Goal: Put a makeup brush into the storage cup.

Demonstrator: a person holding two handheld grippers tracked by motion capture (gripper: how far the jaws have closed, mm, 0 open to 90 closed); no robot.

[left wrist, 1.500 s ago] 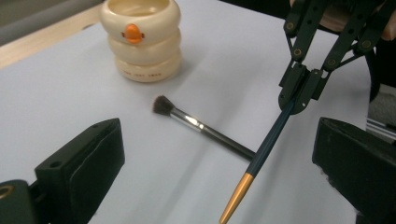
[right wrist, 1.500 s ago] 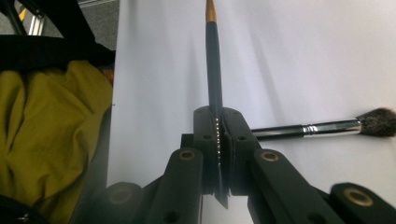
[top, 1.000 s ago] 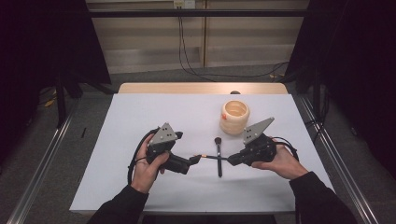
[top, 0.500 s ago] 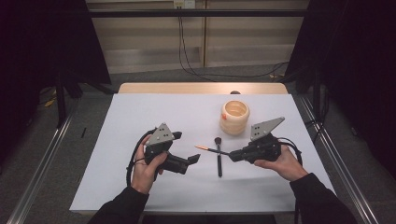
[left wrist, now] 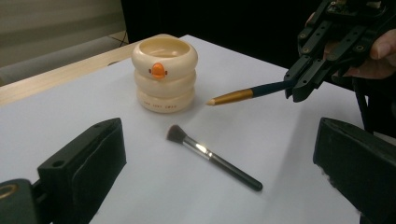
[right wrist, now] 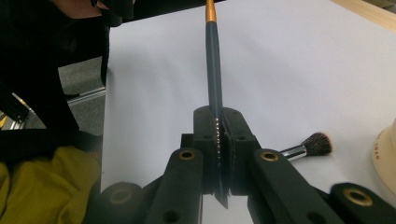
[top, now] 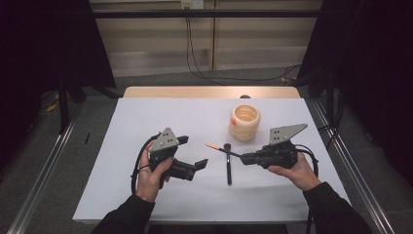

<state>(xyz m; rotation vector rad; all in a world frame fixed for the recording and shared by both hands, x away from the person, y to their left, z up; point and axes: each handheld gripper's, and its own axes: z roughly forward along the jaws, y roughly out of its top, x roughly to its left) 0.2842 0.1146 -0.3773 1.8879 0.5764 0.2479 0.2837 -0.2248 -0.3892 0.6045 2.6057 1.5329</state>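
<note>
Since the earlier pictures the right gripper (top: 243,158) has lifted the thin brush (top: 220,148) off the crossed pair and drawn back toward its own side, leaving the other on the table. In the high view one cup (top: 244,122) stands just beyond that gripper, and the fat brush (top: 228,165) lies flat between the two grippers. The left gripper (top: 200,165) rests on the table.

In the left gripper view its jaws stand wide apart with nothing between them, and the thin brush hangs in the air, tip toward the cup (left wrist: 164,80).

In the right gripper view the jaws are clenched on the thin brush's dark handle (right wrist: 215,100).

Count: two brushes, one cup. The step looks like carrying the brush to the cup; next it must tilt upright over the rim.
</note>
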